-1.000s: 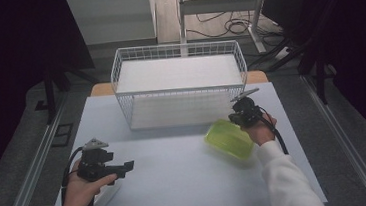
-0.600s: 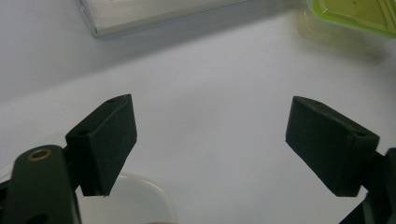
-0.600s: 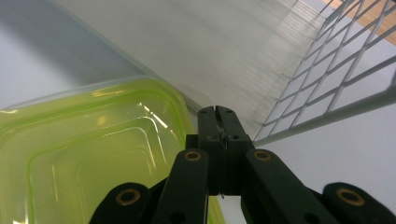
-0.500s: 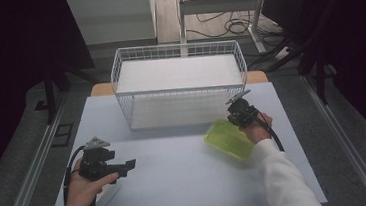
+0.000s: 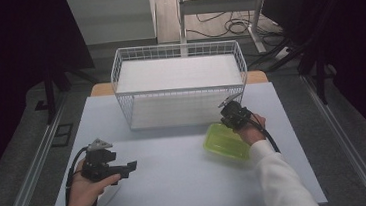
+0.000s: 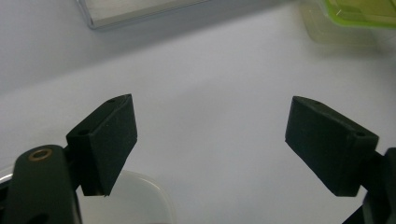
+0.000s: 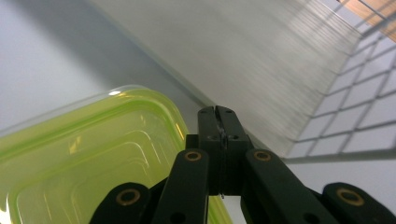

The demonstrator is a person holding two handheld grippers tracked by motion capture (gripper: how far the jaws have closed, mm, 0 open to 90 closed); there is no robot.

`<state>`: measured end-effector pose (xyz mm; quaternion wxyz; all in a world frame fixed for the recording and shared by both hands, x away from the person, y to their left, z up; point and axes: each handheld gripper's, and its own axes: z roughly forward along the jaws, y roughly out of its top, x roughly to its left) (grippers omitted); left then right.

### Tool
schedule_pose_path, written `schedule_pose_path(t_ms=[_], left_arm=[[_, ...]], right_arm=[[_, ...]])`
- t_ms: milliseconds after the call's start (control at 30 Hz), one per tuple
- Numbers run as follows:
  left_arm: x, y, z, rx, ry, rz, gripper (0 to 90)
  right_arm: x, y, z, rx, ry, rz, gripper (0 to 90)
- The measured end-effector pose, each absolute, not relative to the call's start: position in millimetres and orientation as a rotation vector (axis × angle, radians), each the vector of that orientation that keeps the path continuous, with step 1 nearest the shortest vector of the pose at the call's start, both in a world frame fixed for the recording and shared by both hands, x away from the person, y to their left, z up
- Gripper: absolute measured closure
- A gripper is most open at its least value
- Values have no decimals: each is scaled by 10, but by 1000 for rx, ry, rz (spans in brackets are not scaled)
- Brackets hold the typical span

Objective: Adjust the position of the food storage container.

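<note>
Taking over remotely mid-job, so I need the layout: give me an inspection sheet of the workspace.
Surface: pale grey table, bare in the middle.
Job's things: translucent lime-green plastic container, tilted, near the white wire basket.
Clutter: clear plastic piece under the left gripper.
Grippers: left gripper open, holding nothing; right gripper shut on the container's rim.
Cables: black cable along the right sleeve; more on the floor behind.
Surroundings: dark, desk legs behind.

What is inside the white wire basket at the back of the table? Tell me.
The white wire basket shows a flat white liner across its bottom and no loose items on it. The floor just behind its front wall is blurred by the mesh, so anything small lying there cannot be ruled out.
</note>
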<state>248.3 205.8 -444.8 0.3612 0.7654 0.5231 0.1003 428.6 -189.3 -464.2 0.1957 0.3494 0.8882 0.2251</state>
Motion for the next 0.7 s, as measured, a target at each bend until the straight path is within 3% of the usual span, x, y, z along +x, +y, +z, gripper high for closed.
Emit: schedule_pose_path(t_ms=[700], left_arm=[[2463,2003,-4457,1990,1333,250,162]], right_arm=[[4041,-1657,-4676,848,2605,658,896]])
